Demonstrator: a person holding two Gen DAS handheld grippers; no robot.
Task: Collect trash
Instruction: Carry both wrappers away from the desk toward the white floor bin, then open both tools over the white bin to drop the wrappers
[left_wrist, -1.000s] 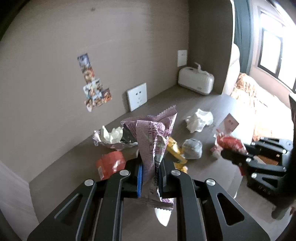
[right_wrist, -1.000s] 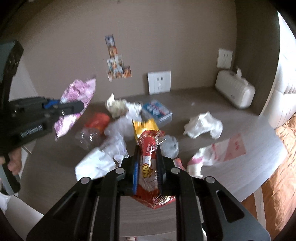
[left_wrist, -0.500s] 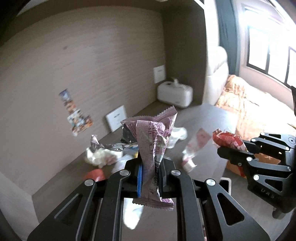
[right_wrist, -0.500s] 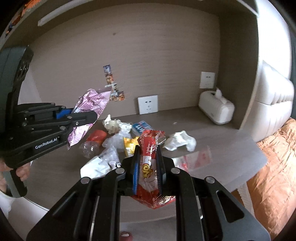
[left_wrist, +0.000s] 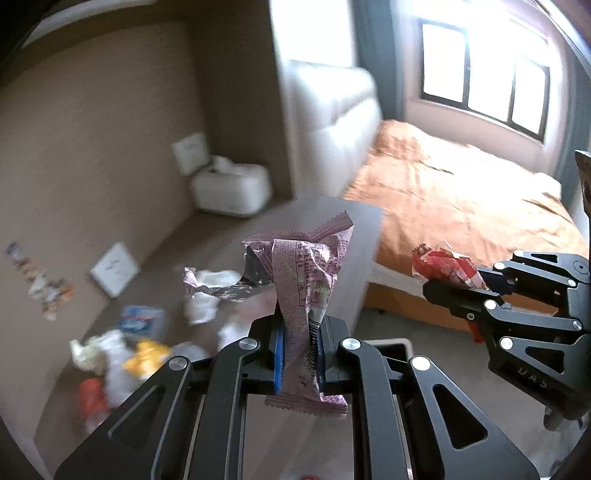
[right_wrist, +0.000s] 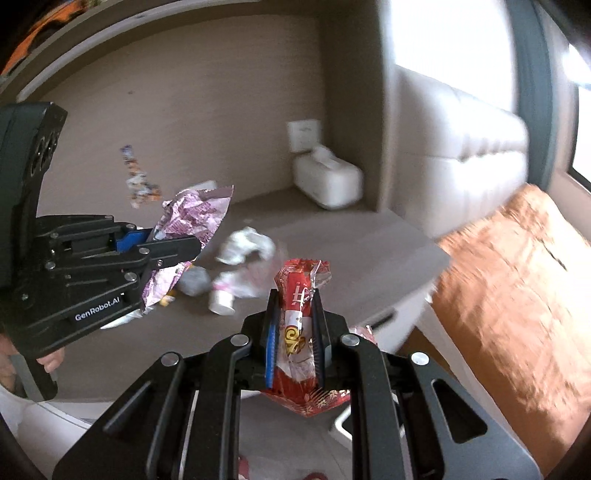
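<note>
My left gripper (left_wrist: 298, 332) is shut on a crumpled pink wrapper (left_wrist: 306, 273), which stands up between its blue pads. My right gripper (right_wrist: 293, 325) is shut on a red snack wrapper (right_wrist: 299, 295). Both are held in the air off the right end of the grey desk (right_wrist: 332, 236). In the left wrist view the right gripper (left_wrist: 439, 284) shows at the right with the red wrapper (left_wrist: 443, 266). The right wrist view has the left gripper (right_wrist: 184, 245) at the left with the pink wrapper (right_wrist: 192, 221). More trash lies on the desk: white tissues (right_wrist: 243, 245), a yellow packet (left_wrist: 146, 358).
A white tissue box (right_wrist: 327, 179) stands at the desk's back right corner, below a wall socket (right_wrist: 303, 134). A bed with an orange cover (left_wrist: 461, 195) and a padded white headboard (right_wrist: 461, 147) lies to the right. A white-rimmed bin (left_wrist: 397, 345) shows on the floor behind the left gripper.
Both grippers have swung right, away from the trash pile toward the desk's end and the bed, each still holding its wrapper. The bed and window now fill more of both views.
</note>
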